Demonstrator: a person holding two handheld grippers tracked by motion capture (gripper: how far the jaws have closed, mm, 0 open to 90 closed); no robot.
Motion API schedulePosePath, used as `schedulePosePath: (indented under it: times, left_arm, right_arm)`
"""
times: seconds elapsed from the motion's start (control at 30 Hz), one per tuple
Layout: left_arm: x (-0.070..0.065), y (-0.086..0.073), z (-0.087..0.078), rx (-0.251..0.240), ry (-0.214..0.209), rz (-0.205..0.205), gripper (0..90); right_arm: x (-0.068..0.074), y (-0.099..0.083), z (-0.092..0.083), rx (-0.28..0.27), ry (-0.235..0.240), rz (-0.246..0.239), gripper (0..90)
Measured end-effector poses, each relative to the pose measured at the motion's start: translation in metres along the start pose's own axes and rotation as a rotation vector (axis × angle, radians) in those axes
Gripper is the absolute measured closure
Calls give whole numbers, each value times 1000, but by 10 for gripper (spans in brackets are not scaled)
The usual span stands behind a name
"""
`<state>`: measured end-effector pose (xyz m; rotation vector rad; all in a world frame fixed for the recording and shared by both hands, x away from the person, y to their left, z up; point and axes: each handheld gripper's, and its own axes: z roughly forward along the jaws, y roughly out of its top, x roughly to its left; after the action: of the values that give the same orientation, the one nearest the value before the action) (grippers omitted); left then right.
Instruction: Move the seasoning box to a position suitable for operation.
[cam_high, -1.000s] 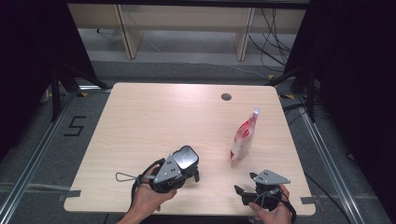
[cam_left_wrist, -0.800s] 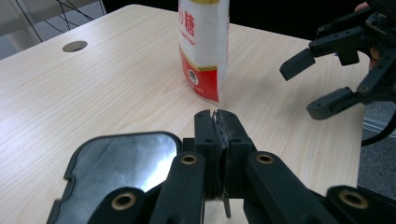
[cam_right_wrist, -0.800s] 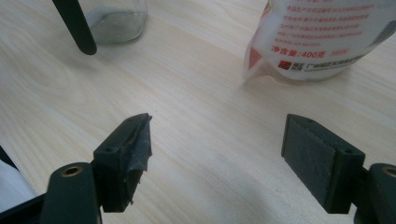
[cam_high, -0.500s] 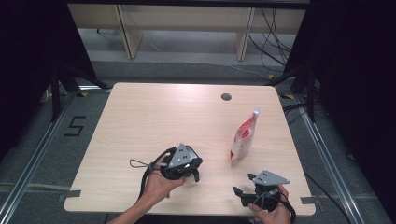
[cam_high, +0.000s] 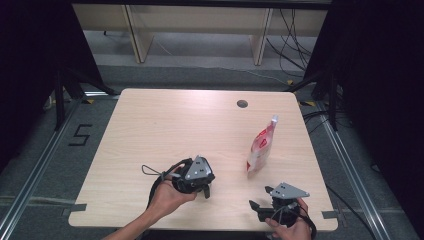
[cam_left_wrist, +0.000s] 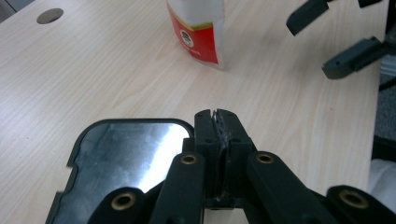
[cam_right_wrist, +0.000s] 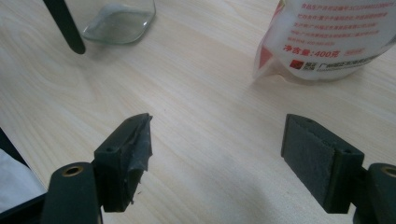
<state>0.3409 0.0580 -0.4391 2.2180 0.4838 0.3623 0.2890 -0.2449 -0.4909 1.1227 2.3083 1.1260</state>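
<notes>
Two grippers near red-and-white plastic stand-up pouch (cam_high: 261, 148) on light wooden table (cam_high: 165, 125): left gripper (cam_left_wrist: 219, 122) jaws pressed together, empty; right gripper (cam_right_wrist: 217, 149) jaws spread wide, empty.

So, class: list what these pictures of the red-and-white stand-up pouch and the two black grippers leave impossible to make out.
- Red-and-white stand-up pouch: top cut off by the frame edge in the left gripper view.
- Its small printed text: too blurred to read in the right gripper view.
- Right gripper: jaws too small to judge in the high view.
- Left gripper: a glossy black plate hides the table beneath.
</notes>
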Motion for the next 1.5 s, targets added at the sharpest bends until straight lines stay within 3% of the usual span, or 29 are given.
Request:
schedulePosePath:
  times: [0.03,0.13,0.17,0.37,0.5,0.6,0.67,0.73,0.83,0.9,1.03,1.13,1.3,1.37,1.43,1.47,1.5]
  left_arm:
    - [0,-1,-2,2,-9,18,870]
    - [-1,-3,-6,14,-9,19,865]
    - [-3,-6,-9,35,-8,41,861]
    - [-7,-14,-15,50,-5,59,856]
    - [-8,-23,-25,30,19,51,852]
    - [-9,-27,-29,31,40,69,844]
    - [-12,-30,-31,13,67,85,819]
    - [-18,-34,-35,-26,83,60,786]
    - [-21,-39,-40,-64,107,43,708]
    - [-26,-46,-46,-118,131,-20,693]
    - [-27,-60,-55,-156,169,-85,637]
    - [-25,-70,-57,-146,180,-117,556]
    - [-24,-83,-46,-136,208,-175,535]
    - [-24,-84,-44,-117,210,-181,517]
    - [-23,-84,-38,-105,222,-168,511]
    - [-24,-83,-33,-111,218,-207,511]
    - [-23,-82,-32,-102,222,-176,511]
  right_arm:
    - [0,0,0,0,-1,1,257]
    - [0,0,0,1,-5,1,257]
    - [0,0,0,2,-2,5,257]
    - [1,0,1,0,-1,-2,257]
    - [1,0,1,3,-3,1,257]
    - [0,0,1,6,-3,-1,257]
    - [3,0,1,21,10,30,257]
    - [1,1,2,-1,13,-9,257]
    - [2,1,1,3,6,-6,257]
    - [2,1,1,4,5,-10,257]
    - [2,1,2,1,18,-8,257]
    - [4,1,2,16,10,2,257]
    - [4,2,3,7,12,-20,257]
    - [3,2,4,11,25,-18,257]
    - [2,3,3,5,9,-26,257]
    - [1,2,2,8,2,-20,257]
    - [2,2,2,4,-3,-15,257]
